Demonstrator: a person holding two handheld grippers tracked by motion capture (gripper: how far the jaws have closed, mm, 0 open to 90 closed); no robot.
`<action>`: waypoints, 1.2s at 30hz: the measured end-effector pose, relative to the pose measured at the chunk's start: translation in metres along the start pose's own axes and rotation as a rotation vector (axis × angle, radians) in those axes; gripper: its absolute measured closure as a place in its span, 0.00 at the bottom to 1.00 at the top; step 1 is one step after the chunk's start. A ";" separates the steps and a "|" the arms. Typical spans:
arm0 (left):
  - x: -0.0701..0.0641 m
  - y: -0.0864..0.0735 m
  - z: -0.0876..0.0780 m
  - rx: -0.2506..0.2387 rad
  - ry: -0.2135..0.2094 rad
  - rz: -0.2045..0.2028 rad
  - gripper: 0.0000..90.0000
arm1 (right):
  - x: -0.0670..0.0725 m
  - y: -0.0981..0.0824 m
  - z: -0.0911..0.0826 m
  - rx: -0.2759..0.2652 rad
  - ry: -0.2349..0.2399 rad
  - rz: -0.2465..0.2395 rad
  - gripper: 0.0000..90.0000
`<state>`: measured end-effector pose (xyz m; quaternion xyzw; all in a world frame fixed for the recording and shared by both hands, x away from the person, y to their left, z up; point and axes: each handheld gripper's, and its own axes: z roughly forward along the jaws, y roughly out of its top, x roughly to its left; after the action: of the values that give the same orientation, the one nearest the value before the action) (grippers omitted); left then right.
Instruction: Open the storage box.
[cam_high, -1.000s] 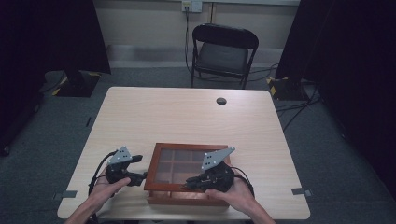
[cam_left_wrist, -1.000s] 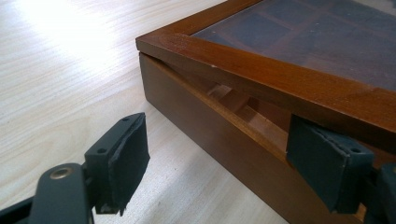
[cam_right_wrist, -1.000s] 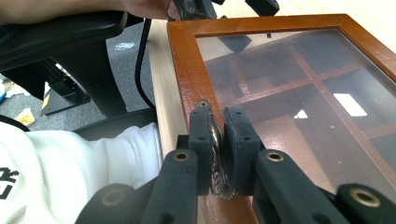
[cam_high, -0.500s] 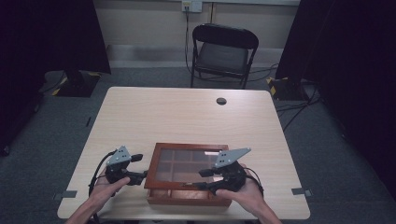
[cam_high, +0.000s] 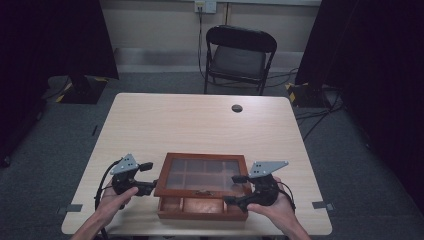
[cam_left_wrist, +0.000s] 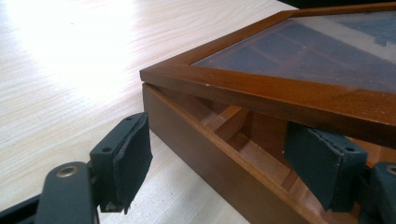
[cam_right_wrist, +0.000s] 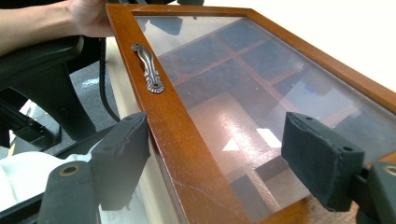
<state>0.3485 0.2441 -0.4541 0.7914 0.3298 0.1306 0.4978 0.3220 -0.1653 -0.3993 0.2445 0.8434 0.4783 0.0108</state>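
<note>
A wooden box (cam_high: 200, 209) with a glass lid (cam_high: 202, 172) stands at the table's near edge, its lid raised at the front. My left gripper (cam_high: 150, 176) is open astride the box's left wall (cam_left_wrist: 196, 158): one pad hangs outside, clear of the wood, and the other sits inside under the lid frame (cam_left_wrist: 261, 93). My right gripper (cam_high: 232, 190) is at the box's front right, and its jaws have just been opening. They now stand open on either side of the lid's front rail (cam_right_wrist: 187, 154), to one side of the metal handle (cam_right_wrist: 148, 67), with neither pad pressing.
The pale wooden table (cam_high: 200, 125) stretches beyond the box, with a small dark round cap (cam_high: 237, 108) near its far edge. A black folding chair (cam_high: 240, 55) stands behind the table. The person's left hand (cam_right_wrist: 88, 18) appears across the box.
My right gripper has slid to the right along the box's front and its jaws have spread apart. The left gripper and the raised lid have stayed put.
</note>
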 end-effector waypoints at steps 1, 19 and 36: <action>0.000 0.000 0.000 0.000 0.000 0.000 0.26 | 0.000 0.001 -0.001 -0.002 0.001 -0.003 0.25; -0.005 0.017 -0.001 -0.032 -0.042 0.000 0.19 | -0.005 0.002 -0.015 -0.068 -0.062 -0.005 0.17; -0.005 0.037 0.004 -0.054 -0.087 -0.009 0.18 | -0.019 0.006 -0.021 -0.107 -0.151 0.015 0.16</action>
<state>0.3608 0.2275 -0.4232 0.7811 0.3080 0.1026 0.5334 0.3356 -0.1871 -0.3874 0.2852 0.8116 0.5029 0.0836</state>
